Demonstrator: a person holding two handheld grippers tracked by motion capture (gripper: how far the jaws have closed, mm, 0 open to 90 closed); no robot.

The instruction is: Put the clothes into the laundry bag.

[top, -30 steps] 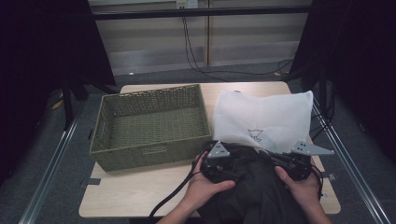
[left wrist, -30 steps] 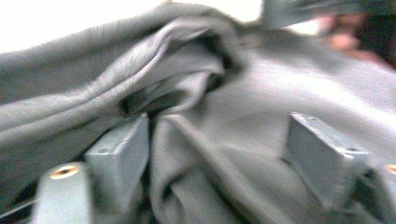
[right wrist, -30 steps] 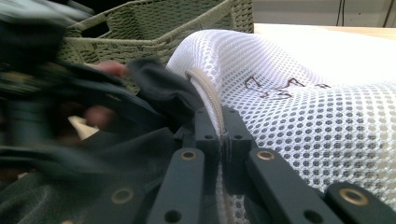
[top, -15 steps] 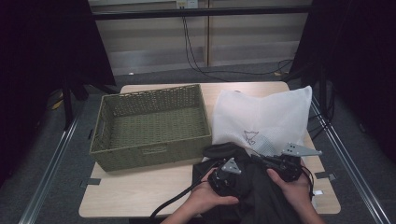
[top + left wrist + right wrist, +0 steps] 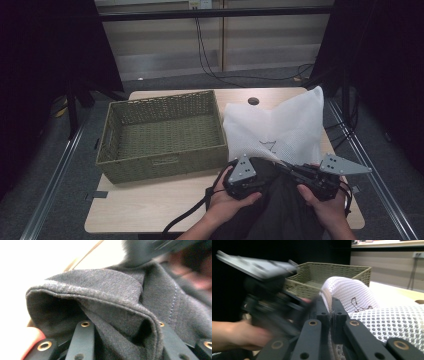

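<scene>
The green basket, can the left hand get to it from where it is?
Probably yes. The basket sits just beyond the left gripper with bare table between, but its fingers are busy around the dark cloth.

Dim, dark-edged high view; the left gripper view glares white behind, the right blurs leftward.

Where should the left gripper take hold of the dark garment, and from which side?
Probably at the folded hem of the dark garment, which stands up as a thick rolled ridge. Come from the person's side of the table, with one jaw of the left gripper under the fold and one over it; its jaws have just been closing around that fold.
</scene>
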